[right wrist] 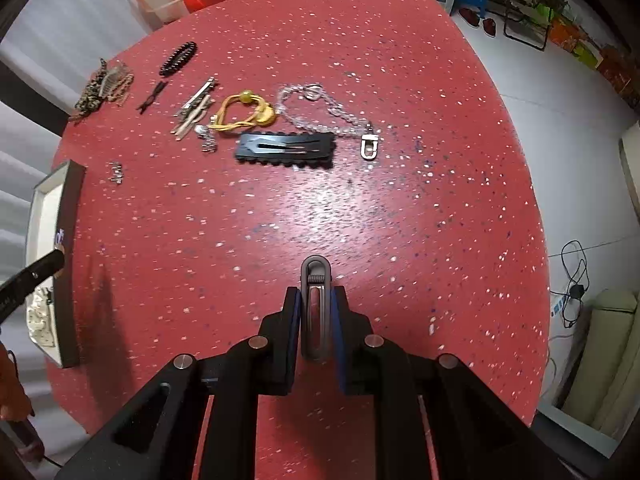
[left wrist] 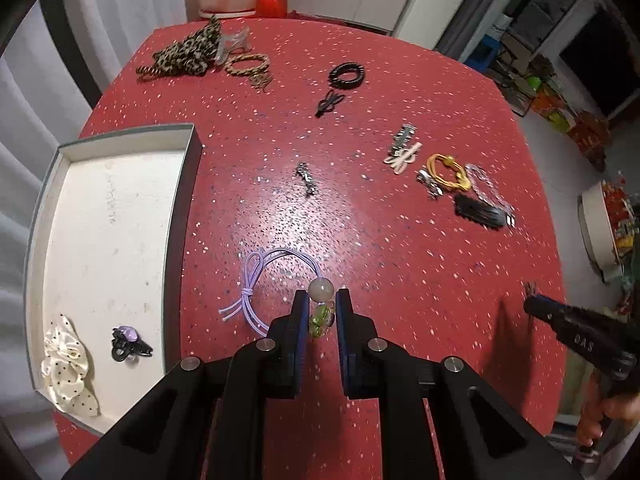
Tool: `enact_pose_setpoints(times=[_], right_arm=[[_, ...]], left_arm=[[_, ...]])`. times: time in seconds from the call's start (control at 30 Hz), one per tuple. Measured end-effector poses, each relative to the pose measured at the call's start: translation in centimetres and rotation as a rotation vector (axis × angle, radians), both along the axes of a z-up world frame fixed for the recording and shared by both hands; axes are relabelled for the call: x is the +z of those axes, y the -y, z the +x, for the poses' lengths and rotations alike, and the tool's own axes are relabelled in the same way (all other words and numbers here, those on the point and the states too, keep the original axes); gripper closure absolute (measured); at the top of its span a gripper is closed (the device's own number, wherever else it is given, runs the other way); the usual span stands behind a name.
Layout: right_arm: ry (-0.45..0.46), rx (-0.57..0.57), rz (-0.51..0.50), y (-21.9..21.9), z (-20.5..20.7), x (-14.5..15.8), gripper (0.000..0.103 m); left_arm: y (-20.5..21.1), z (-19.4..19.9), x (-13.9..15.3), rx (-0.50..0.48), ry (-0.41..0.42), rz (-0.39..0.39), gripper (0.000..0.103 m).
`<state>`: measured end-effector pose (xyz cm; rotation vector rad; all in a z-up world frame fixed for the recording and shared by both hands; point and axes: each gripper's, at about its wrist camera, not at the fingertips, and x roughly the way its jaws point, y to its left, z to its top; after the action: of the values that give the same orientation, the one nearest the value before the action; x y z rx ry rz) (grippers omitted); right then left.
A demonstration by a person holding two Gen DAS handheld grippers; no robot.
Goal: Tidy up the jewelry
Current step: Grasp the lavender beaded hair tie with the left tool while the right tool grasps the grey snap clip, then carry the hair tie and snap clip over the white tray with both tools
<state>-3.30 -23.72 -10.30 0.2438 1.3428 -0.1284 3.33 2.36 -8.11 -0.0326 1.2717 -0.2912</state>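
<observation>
**Both grippers loaded, box to the left**

At the far left the white box (left wrist: 120,216) sits on the red table (left wrist: 360,240), already holding a polka-dot scrunchie (left wrist: 68,364) and a small black-and-purple clip (left wrist: 128,342) near its close end. Just right of the box, my left gripper (left wrist: 322,312) has its jaws closed on the beads of the purple hair tie (left wrist: 256,280): the green bead is pinched between the pads, the grey bead pokes out just past the tips, and the elastic loop trails to the left on the tabletop. I judge this the pick-up step for that tie; next I need to lift it clear and carry it left over the box wall without letting the loose loop snag on the rim.

Further right, loose pieces lie untouched: a black spiral band (left wrist: 347,75), a yellow tie (right wrist: 244,114), a black scalloped snap clip (right wrist: 286,149) and a clear bead chain (right wrist: 332,116) beside it.

My right gripper (right wrist: 316,308) is clamped on a grey metal spring clip (right wrist: 316,304), held edge-on above bare table. It has the whole table to cross to reach the box, so I would let the left drop its tie first to keep the two from crowding.
</observation>
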Motion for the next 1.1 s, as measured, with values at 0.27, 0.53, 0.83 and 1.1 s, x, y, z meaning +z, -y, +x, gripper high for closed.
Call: enact_pose_setpoints(times=[0.27,0.53,0.83,1.1], right_arm=[[0.011,0.025,0.020,-2.7,0.3,1.8,0.087],[0.035,0.087,0.030,-6.7,1.8,3.4,0.087],[0.063,0.185,0.043,-12.7,3.7,4.8,0.087],[0.087,0.280,0.057,-18.2,5.3,5.5,0.087]], left_arm=[[-1.6,-1.3,1.9,-0.004,0.015,-0.007,0.088],[-4.7,-2.0,3.3,0.032,0.034,-0.014,0.088],[-9.5,-2.7,4.5,0.104,0.062,-0.021,0.088],[-14.2,-3.0,4.6,0.182,0.074,-0.013,0.088]])
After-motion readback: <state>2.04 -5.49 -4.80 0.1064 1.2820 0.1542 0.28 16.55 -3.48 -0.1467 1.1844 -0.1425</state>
